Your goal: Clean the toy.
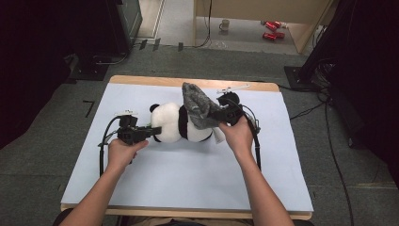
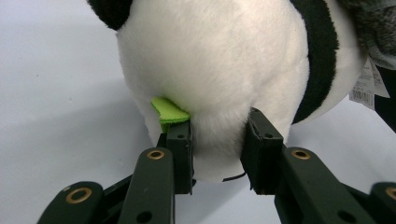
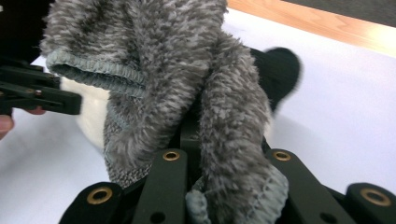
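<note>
Pinning panda toy (image 1: 181, 123) flat on desk (image 1: 188, 174), left tool (image 2: 219, 140) clamps its white body as anchor; right tool (image 3: 205, 154) clamps grey fuzzy garment (image 1: 200, 106), raised over panda's rear, probably to dress it.

Plush panda (image 1: 176, 123) lies on its side mid-table (image 1: 188, 179), nearer the far edge. Left gripper (image 1: 151, 132) at its left end; right gripper (image 1: 221, 115) at its right end. Sock (image 1: 198, 106) drapes over panda's right part.
</note>
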A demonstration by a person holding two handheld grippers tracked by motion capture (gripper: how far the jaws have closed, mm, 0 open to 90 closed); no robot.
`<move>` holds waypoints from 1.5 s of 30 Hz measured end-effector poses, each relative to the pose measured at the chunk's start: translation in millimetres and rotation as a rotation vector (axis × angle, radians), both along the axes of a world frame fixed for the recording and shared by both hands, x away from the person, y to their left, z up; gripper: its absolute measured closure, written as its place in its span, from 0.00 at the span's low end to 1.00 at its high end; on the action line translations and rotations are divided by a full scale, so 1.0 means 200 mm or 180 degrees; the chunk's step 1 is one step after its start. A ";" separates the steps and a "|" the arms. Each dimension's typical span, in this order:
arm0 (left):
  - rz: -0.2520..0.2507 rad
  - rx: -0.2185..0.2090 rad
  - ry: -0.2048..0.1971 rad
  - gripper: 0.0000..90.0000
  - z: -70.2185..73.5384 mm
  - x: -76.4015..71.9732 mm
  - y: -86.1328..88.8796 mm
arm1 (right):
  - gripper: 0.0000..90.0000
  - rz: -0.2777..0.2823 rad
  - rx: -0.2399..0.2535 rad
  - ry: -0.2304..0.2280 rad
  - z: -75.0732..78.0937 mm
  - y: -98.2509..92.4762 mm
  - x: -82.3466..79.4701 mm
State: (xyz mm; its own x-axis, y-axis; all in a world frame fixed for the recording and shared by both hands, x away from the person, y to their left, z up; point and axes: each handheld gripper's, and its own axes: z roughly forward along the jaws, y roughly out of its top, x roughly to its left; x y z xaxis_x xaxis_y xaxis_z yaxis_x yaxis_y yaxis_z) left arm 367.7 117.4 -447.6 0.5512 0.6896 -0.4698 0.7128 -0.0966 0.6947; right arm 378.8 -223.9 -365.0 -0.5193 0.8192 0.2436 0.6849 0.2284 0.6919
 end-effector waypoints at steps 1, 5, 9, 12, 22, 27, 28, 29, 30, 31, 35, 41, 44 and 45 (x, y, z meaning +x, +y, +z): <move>0.0003 0.0002 0.0005 0.75 0.00 0.00 0.00 | 0.87 -0.0030 0.0000 0.0006 0.00 -0.02 0.00; 0.0020 0.0023 0.0037 0.75 0.00 0.00 0.00 | 0.87 -0.0164 -0.0067 0.0019 -0.01 -0.10 -0.01; 0.0056 0.0019 0.0064 0.75 -0.01 0.01 0.01 | 0.87 -0.0279 -0.0009 -0.0011 0.01 -0.16 -0.02; 0.0065 0.0009 0.0065 0.75 -0.01 0.01 0.01 | 0.88 -0.0230 0.0216 -0.0056 0.06 -0.17 -0.03; 0.0053 0.0002 -0.0005 0.75 0.01 -0.01 0.00 | 0.88 0.0302 0.0803 -0.0092 0.14 0.09 -0.04; 0.0042 -0.0001 -0.0042 0.75 0.01 -0.01 -0.01 | 0.88 0.0476 0.0787 -0.0060 0.14 0.27 -0.01; 0.0042 -0.0007 -0.0040 0.75 0.02 -0.01 -0.01 | 0.88 0.0501 0.0764 -0.0051 0.14 0.31 0.00; 0.0042 -0.0002 -0.0052 0.75 0.02 -0.01 -0.01 | 0.88 0.0517 0.0723 -0.0040 0.13 0.35 0.01; 0.0041 0.0007 -0.0068 0.75 0.02 -0.01 -0.01 | 0.88 0.0530 0.0708 -0.0018 0.12 0.38 0.02; 0.0040 0.0011 -0.0076 0.75 0.02 -0.02 -0.01 | 0.88 0.0552 0.0716 0.0003 0.11 0.42 0.02; 0.0045 0.0020 -0.0111 0.75 0.02 -0.02 -0.02 | 0.88 0.0622 0.0743 0.0077 0.06 0.53 0.04; 0.0032 0.0072 -0.0119 0.75 0.03 -0.03 -0.02 | 0.86 0.0559 0.0290 0.0099 -0.05 0.63 0.07; 0.0020 0.0080 -0.0109 0.75 0.02 -0.02 -0.02 | 0.86 0.0537 0.0212 0.0104 -0.07 0.62 0.07; 0.0019 0.0085 -0.0112 0.75 0.02 -0.02 -0.02 | 0.86 0.0535 0.0184 0.0101 -0.07 0.60 0.07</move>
State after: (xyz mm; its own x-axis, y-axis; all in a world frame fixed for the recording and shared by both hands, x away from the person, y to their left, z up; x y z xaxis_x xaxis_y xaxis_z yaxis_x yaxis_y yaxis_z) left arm 363.8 112.8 -443.4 0.5629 0.7049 -0.4316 0.6886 -0.1112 0.7165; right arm 393.3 -103.5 -378.9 -0.6390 0.7056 0.3063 0.6622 0.3020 0.6858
